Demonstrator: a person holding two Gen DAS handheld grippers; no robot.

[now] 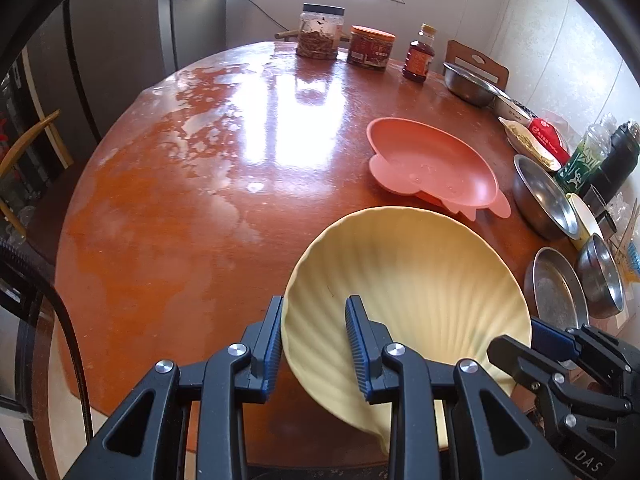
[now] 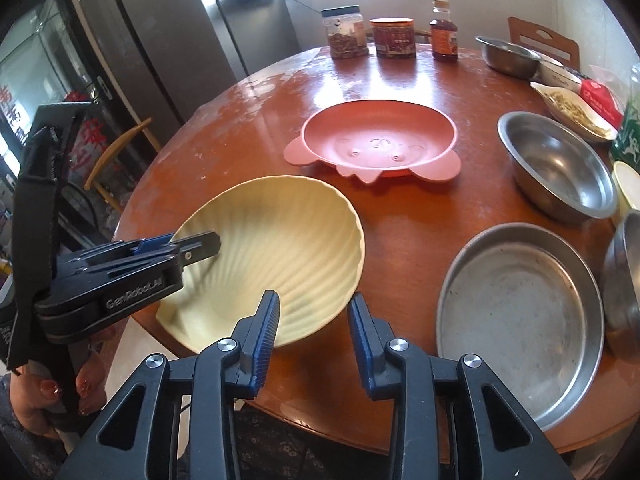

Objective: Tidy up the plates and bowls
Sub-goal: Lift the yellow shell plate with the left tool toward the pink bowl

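Left wrist view: the left hand-held gripper [image 1: 314,320] straddles the near-left rim of the yellow shell-shaped plate [image 1: 412,280], one finger outside the rim and one over the ribbed inner face, with a gap at the inner finger, so the jaws are parted rather than clamped. The plate sits tilted at the near edge of the round tabletop [image 1: 200,200], overhanging it. Beyond the plate lies the pink animal-face plate [image 1: 432,164]. This view alone shows the right hand-held gripper [image 1: 532,344] from the side, at the plate's right rim; whether it grips cannot be told here. Right wrist view: the right hand-held gripper [image 2: 314,312] has its jaws apart, the left finger at the plate's [image 2: 280,240] near rim, the right finger over bare tabletop [image 2: 400,240]. Only this view shows the left hand-held gripper [image 2: 200,246] from the side, its tip reaching over the plate's left rim, and the person's hand [image 2: 52,396] holding it. To the right of the yellow plate lie a round metal pan [image 2: 520,320] and, behind it, a steel bowl [image 2: 556,164]; the pink plate [image 2: 376,140] shows its moulded face.
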